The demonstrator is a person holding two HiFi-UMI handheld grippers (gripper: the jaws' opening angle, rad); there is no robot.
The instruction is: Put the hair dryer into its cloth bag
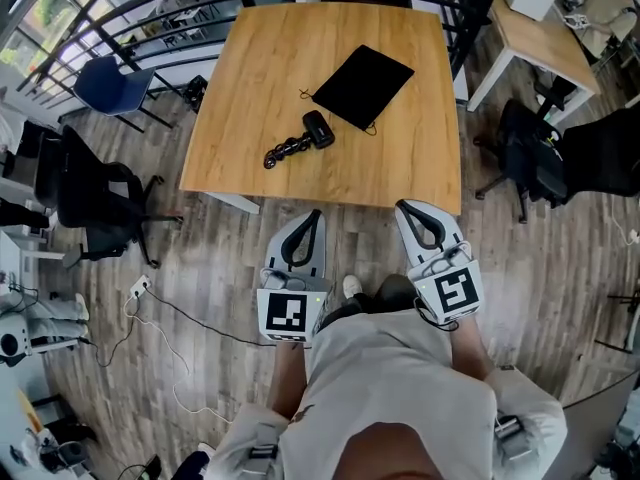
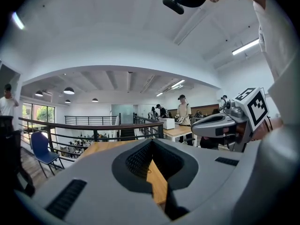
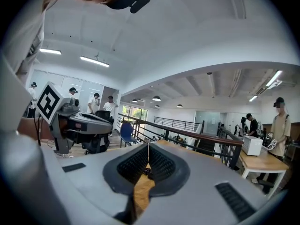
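Note:
The black hair dryer lies on the wooden table, left of centre, with its cord bunched beside it. The flat black cloth bag lies just beyond it to the right, its drawstrings loose. Both grippers are held side by side short of the table's near edge and point at it. My left gripper is shut and holds nothing, and so is my right gripper. In the left gripper view the jaws meet over the tabletop. In the right gripper view the closed jaws frame a small dark shape on the table, likely the dryer.
A railing runs past the table's far and left sides. A blue chair and a black office chair stand to the left, another black chair and a second table to the right. Cables trail on the floor.

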